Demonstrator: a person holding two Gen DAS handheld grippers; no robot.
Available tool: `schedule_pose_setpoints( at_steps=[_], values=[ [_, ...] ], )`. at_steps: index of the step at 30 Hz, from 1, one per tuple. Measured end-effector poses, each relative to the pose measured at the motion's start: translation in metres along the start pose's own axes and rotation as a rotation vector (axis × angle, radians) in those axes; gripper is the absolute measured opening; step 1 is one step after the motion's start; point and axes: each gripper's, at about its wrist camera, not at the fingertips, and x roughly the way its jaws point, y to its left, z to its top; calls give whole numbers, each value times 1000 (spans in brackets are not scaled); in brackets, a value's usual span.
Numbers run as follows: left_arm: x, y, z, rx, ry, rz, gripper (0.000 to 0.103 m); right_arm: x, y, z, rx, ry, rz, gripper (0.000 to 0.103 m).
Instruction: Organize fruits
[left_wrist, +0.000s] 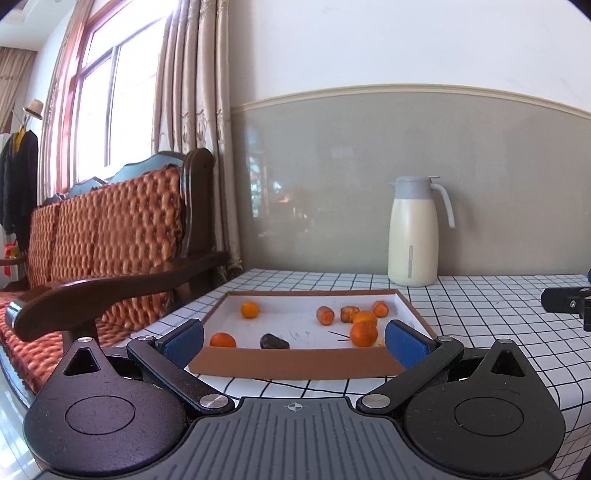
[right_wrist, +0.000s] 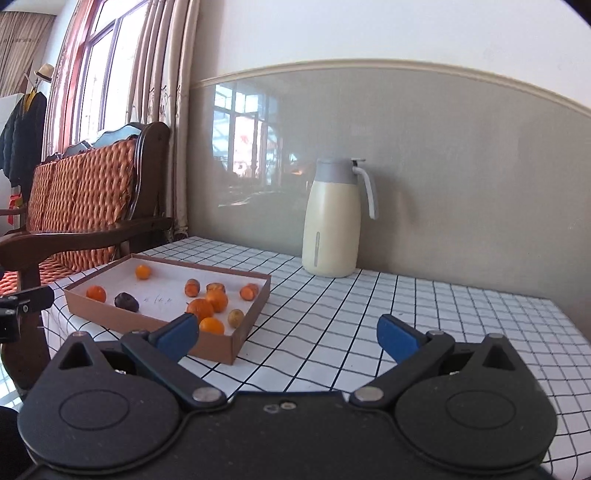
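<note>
Here: both grippers spread wide, holding nothing. Left gripper (left_wrist: 295, 341) facing box (left_wrist: 295, 363) at 12 o'clock, fruits (left_wrist: 364, 332) scattered inside. Right gripper (right_wrist: 286, 338) over tablecloth (right_wrist: 369, 314); box at its 10 o'clock, jug (right_wrist: 332, 221) at 12.

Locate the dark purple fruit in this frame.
The dark purple fruit lies in the cardboard tray, near its front wall on the left side, just right of an orange; both wrist views show it.
</note>
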Motion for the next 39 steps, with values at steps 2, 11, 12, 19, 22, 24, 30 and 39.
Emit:
schedule_pose_setpoints(
  at_steps=[2, 11, 12, 19, 22, 24, 30, 39],
  values=[
    [1, 2, 0, -27, 5, -1, 103, -4, 1, -2, -8, -18, -9, 97],
    [-4, 14, -5, -92, -28, 7, 103, -9, -4, -2, -3, -52, -2, 97],
    [-4, 14, -5, -91, -28, 7, 103, -9, -4, -2, -3, -50, 0, 97],
    [-4, 13, -6, -72, -40, 10, 103, -10, 3, -4, -33, -51, 5, 97],
    [-4, 13, -6, -67, -40, 10, 103, -9, 2, -3, -27, -46, 6, 97],
    [-4, 12, -5, -67, -39, 7, 103, -9, 0, -3, -18, -43, 7, 97],
    [-4, 9, -5, -57, -40, 8, 103, -9, -2, -3, -12, -40, 8, 97],
    [-5, 8, -4, -47, -47, 12, 103, -9, -1, -3, -12, -40, 8, 97]
  ],
)
